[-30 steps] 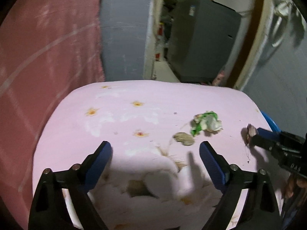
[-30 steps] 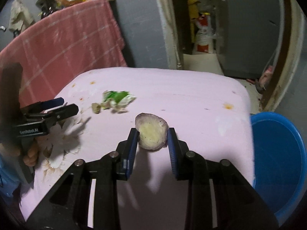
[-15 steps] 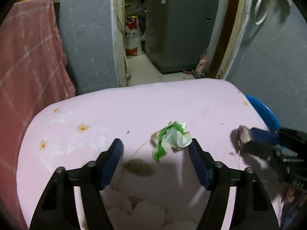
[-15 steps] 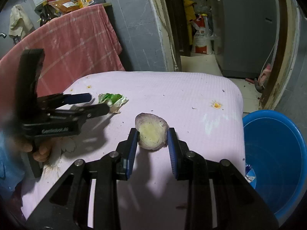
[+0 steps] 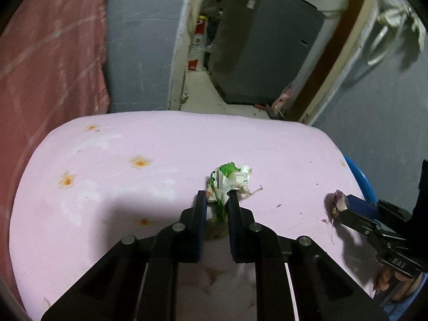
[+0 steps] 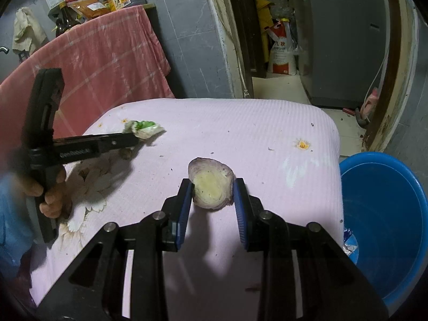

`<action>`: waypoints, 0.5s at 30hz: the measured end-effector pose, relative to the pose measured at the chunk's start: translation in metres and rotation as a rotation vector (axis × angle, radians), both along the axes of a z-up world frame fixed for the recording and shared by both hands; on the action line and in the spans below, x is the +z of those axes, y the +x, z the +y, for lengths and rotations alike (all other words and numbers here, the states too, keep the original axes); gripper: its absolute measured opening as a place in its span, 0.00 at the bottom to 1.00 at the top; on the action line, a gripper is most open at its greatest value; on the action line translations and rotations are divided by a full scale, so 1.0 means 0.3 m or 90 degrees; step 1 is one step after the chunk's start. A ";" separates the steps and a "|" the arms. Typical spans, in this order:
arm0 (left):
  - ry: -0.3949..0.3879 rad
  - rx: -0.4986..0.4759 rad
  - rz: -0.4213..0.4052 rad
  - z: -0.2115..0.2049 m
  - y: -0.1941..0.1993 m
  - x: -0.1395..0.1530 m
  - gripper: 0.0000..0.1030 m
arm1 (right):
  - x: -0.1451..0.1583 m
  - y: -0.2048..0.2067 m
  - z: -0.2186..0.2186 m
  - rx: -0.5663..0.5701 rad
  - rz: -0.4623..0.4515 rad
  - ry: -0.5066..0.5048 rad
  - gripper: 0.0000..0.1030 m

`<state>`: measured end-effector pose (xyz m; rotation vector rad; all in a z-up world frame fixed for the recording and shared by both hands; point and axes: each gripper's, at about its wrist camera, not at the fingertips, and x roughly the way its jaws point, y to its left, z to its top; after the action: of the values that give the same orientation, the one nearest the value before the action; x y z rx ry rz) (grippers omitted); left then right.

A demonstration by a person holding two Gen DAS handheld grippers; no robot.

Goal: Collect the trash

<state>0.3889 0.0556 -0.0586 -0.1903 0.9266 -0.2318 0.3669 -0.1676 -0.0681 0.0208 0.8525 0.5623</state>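
Left tongs (image 5: 216, 196) closing on the crumpled green-white wrapper (image 5: 228, 179), pads pinching its near end, at worktop (image 5: 160, 155) centre. Right tongs (image 6: 213, 191) clenched on 1 onion piece (image 6: 211, 184); blue bucket (image 6: 388, 214) at 3 o'clock.

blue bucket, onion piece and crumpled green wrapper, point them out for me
blue bucket (image 6: 385, 203): right wrist view, inner wall.
onion piece (image 6: 211, 184): right wrist view, pale cut face.
crumpled green wrapper (image 5: 230, 176): left wrist view, middle of the wad.
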 end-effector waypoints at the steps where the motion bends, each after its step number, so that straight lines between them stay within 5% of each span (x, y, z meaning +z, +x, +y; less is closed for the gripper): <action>1: -0.003 0.007 0.003 0.017 -0.001 0.003 0.12 | -0.001 -0.001 0.003 0.000 0.000 -0.001 0.30; 15: 0.004 0.017 0.008 -0.029 -0.101 0.013 0.11 | -0.009 -0.005 0.003 0.004 0.005 0.004 0.31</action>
<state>0.3585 0.0469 -0.0547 -0.1981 0.9362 -0.2037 0.3654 -0.1666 -0.0709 0.0259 0.8585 0.5707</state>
